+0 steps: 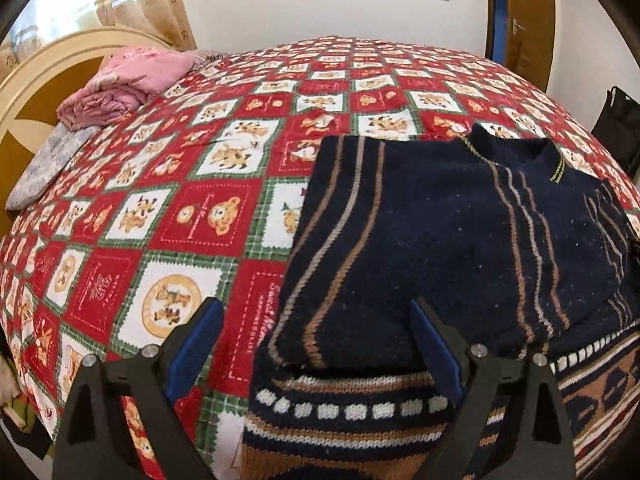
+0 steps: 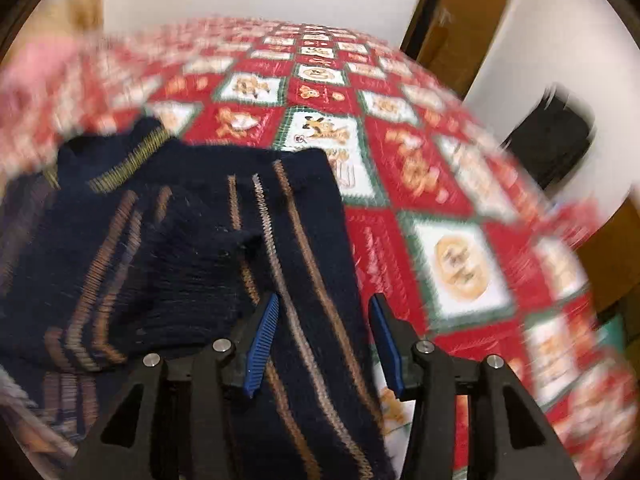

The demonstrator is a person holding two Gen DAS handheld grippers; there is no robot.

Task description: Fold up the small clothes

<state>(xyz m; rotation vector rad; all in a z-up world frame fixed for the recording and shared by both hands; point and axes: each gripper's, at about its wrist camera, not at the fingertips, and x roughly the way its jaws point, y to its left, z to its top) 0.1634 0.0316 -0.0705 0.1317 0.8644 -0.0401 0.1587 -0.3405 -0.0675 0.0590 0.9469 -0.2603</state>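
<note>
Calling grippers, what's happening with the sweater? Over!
Both grippers, left and right, jaws open, empty. Sweater sleeves folded in, on bedspread. Nothing blocking.

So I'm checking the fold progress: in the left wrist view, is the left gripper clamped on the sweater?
No, the left gripper stands open above the navy sweater, its blue pads wide apart with no fabric pinched.

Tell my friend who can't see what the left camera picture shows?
A dark blue striped sweater lies on a red bedspread covered in cartoon squares, its left sleeve folded across the body. The open left gripper hovers over its patterned hem, and a pink blanket sits crumpled by the headboard.
</note>
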